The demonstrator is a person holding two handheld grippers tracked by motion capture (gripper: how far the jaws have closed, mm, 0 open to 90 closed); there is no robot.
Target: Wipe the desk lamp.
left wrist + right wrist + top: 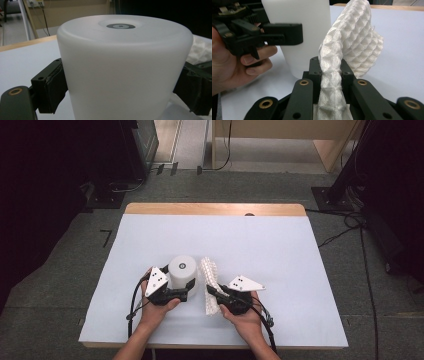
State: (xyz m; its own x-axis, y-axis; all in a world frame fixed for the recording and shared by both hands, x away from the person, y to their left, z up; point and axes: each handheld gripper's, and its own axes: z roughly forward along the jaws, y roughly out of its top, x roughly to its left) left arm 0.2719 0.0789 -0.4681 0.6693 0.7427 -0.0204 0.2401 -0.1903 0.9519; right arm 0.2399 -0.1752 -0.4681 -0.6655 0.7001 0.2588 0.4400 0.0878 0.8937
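Observation:
A white, slightly tapered cylinder (181, 269) with a small dark ring on its top stands on the white-covered table (270, 245), near the front middle. My left gripper (180, 282) is shut on it from the left; in the left gripper view its pads (53, 87) press both sides of the cylinder (122, 70). Just right of it lies a white netted foam sleeve (210, 272). My right gripper (212, 291) is shut on the sleeve's near end. In the right gripper view the sleeve (354, 40) rises pinched between the jaws of the right gripper (330, 72), beside the cylinder (304, 15).
The table's wooden far edge (215, 209) shows beyond the white sheet. Cables (367, 270) trail over the grey floor at the right. Dark equipment stands at both sides, and pale wooden furniture (330, 150) is at the back.

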